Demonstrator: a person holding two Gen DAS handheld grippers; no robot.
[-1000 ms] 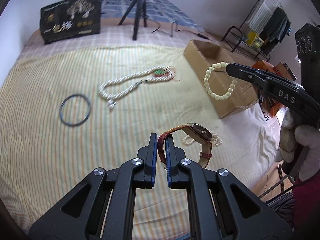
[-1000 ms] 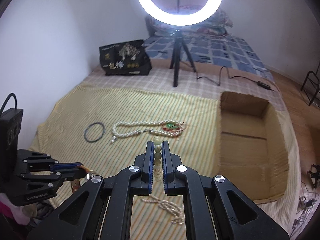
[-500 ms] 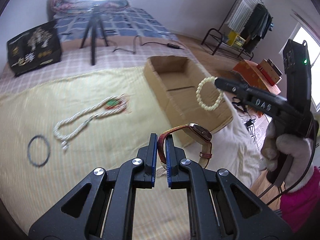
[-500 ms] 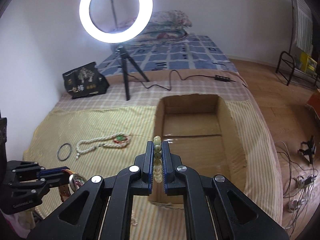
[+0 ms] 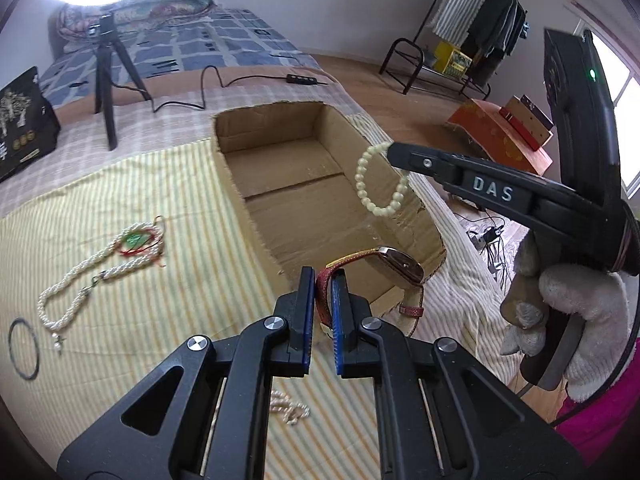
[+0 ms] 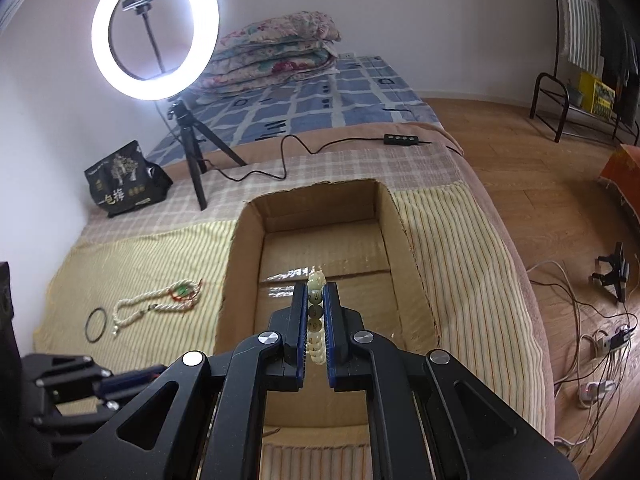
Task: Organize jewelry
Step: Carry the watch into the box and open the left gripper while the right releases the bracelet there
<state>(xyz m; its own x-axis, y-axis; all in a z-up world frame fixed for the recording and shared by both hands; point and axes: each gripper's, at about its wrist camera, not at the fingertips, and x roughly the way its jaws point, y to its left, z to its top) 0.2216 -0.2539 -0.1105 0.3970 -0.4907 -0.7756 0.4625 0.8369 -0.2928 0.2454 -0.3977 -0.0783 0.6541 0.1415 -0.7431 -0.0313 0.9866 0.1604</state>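
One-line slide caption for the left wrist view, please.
Left gripper clamps a red-strapped wristwatch beside an open cardboard box; right gripper dangles a cream bead bracelet above it.

One cardboard box (image 5: 320, 184) sits mid-frame, and two grippers show: the left gripper (image 5: 323, 280) at lower centre with one watch (image 5: 394, 266), the right gripper (image 5: 394, 152) at right with one bead bracelet (image 5: 380, 184). At left lie one pearl necklace (image 5: 100, 272) and one dark ring (image 5: 24, 343); at the bottom, one small pearl strand (image 5: 288, 408). At upper left stand one ring light (image 6: 155, 28) and one black bag (image 6: 124, 180).
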